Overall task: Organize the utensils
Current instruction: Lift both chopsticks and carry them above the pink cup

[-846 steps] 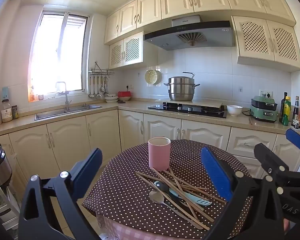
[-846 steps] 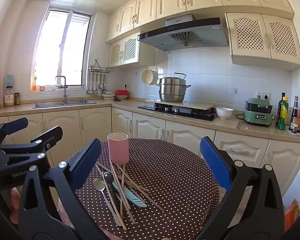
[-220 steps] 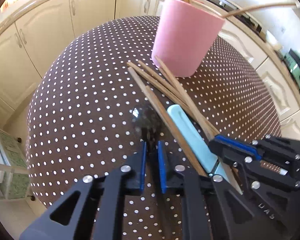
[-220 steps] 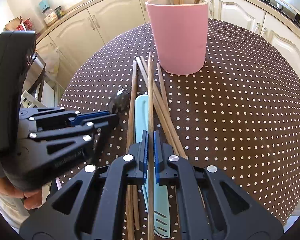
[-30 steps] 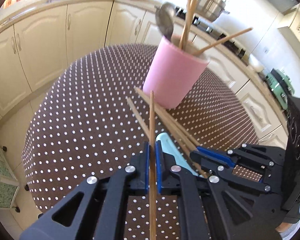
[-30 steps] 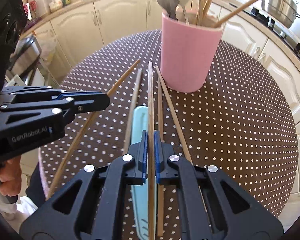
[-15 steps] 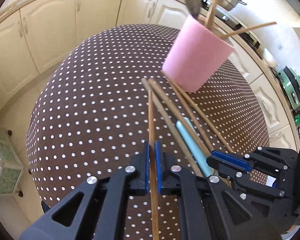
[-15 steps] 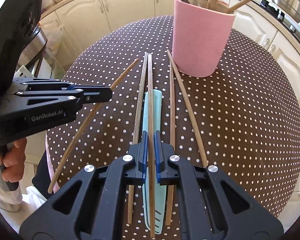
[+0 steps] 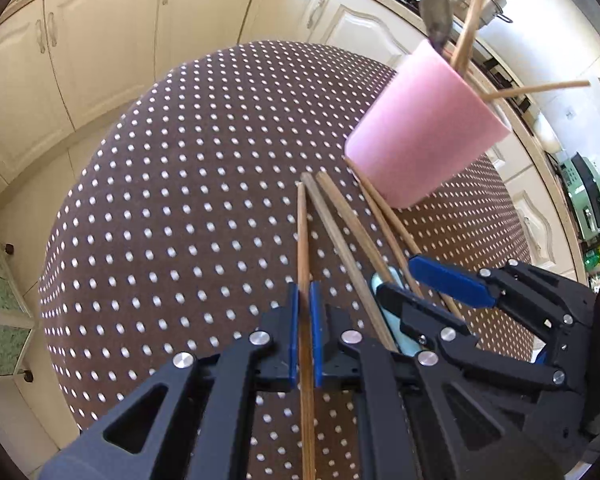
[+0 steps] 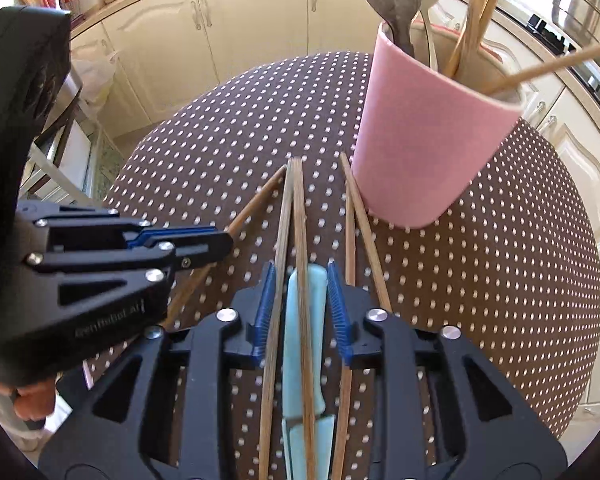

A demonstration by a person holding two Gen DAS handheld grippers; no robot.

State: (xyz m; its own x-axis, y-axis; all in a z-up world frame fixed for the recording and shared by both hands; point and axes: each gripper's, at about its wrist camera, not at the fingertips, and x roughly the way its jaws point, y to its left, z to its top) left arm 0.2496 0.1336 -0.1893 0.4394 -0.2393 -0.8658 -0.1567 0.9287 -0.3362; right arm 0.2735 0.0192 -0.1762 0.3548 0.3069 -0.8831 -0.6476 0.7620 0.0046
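- The left gripper [image 9: 304, 300] points steeply down at a round table under a brown cloth with white dots [image 9: 180, 208].
- Its two blue pads are clenched on a single wooden chopstick [image 9: 302, 248]. The stick runs forward out of the jaws toward the table's middle, and its back end passes between the black arms toward the camera.
- In the right wrist view the same gripper [image 10: 220, 240] shows from the side at the left, and the held stick slants out past its tip.
- The right gripper [image 10: 300, 280] also points steeply down, beside the left one. Its jaws are opening.
- Between its parted blue pads lie two chopsticks [image 10: 296, 216] side by side and a pale blue knife [image 10: 304, 320]. The pads stand clear of them, so nothing is gripped. The two sticks lie lengthwise over the knife's handle.
- Two more chopsticks [image 10: 354, 216] lie just outside the right pad, their far ends at the foot of the cup.
- A pink cup [image 10: 424, 140] stands upright on the cloth beyond both grippers. A fork, a spoon and several chopsticks already stand in it.
- A bit of the person's hand [image 10: 32, 400] shows at the lower left, under the left gripper's body.
- Cream kitchen cabinets [image 9: 100, 40] stand behind the table.
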